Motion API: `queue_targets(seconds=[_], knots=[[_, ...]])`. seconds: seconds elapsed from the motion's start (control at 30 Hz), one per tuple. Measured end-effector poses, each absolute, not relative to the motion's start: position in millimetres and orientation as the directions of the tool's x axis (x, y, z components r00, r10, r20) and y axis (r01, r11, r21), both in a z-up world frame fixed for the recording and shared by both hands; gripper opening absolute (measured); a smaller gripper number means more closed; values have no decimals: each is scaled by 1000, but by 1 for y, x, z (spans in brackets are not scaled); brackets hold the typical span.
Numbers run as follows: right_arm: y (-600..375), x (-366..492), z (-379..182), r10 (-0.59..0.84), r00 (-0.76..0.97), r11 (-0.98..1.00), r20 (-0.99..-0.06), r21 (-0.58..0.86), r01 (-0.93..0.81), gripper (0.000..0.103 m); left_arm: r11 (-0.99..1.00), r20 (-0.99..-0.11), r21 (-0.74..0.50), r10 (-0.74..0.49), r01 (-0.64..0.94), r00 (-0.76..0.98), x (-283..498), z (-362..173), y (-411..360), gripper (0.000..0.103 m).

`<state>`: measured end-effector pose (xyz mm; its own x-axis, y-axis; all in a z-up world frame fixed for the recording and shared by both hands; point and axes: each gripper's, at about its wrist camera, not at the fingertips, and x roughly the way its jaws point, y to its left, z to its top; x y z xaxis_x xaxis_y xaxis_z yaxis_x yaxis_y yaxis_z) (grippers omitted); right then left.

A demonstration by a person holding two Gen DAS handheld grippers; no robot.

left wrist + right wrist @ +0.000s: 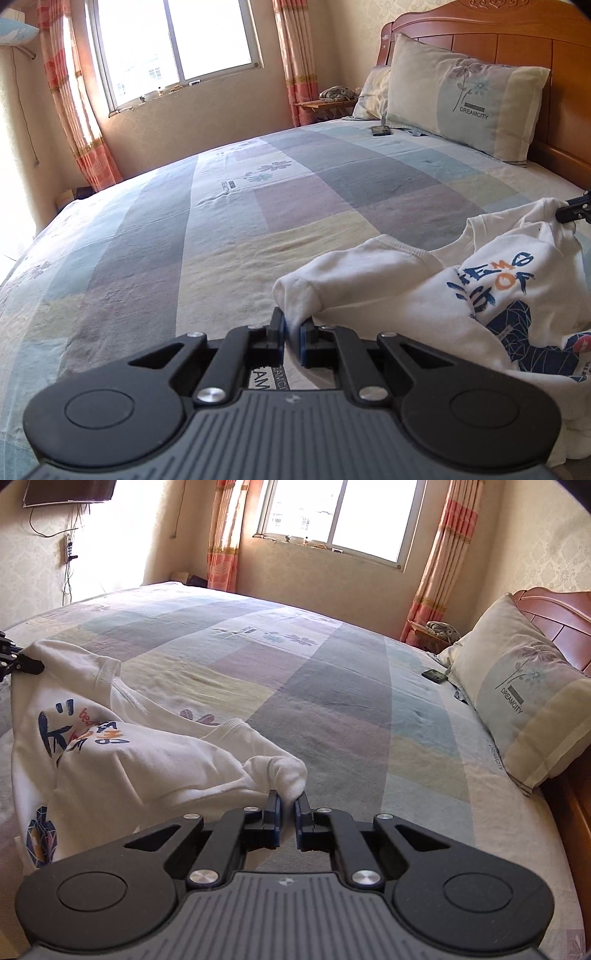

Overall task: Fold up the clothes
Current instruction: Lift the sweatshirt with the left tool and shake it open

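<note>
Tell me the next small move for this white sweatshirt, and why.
Probably draw the two tools apart to pull the cloth taut. The left tool and right tool each pinch a bunched corner of the white sweatshirt, which sags crumpled between them on the bed, too rumpled to fold.

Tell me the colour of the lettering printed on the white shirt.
Dark blue and orange on the shirt; clearest in the left wrist view.
</note>
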<state>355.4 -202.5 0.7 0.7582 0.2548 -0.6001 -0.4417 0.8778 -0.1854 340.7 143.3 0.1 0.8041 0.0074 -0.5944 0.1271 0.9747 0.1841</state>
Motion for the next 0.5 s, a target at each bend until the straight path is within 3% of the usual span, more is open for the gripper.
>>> queue_targets(seconds=[0.37, 0.4, 0.5], knots=[[-187, 496, -44, 150, 693, 882, -705, -222, -416, 10, 985, -729, 120, 2, 126, 684, 467, -55, 150, 6], [-186, 504, -50, 148, 682, 885, -717, -211, -414, 10, 985, -738, 121, 8, 121, 675, 474, -61, 149, 12], [-186, 526, -67, 148, 643, 896, -751, -174, -409, 10, 989, -766, 93, -1, 114, 643, 485, -78, 148, 14]])
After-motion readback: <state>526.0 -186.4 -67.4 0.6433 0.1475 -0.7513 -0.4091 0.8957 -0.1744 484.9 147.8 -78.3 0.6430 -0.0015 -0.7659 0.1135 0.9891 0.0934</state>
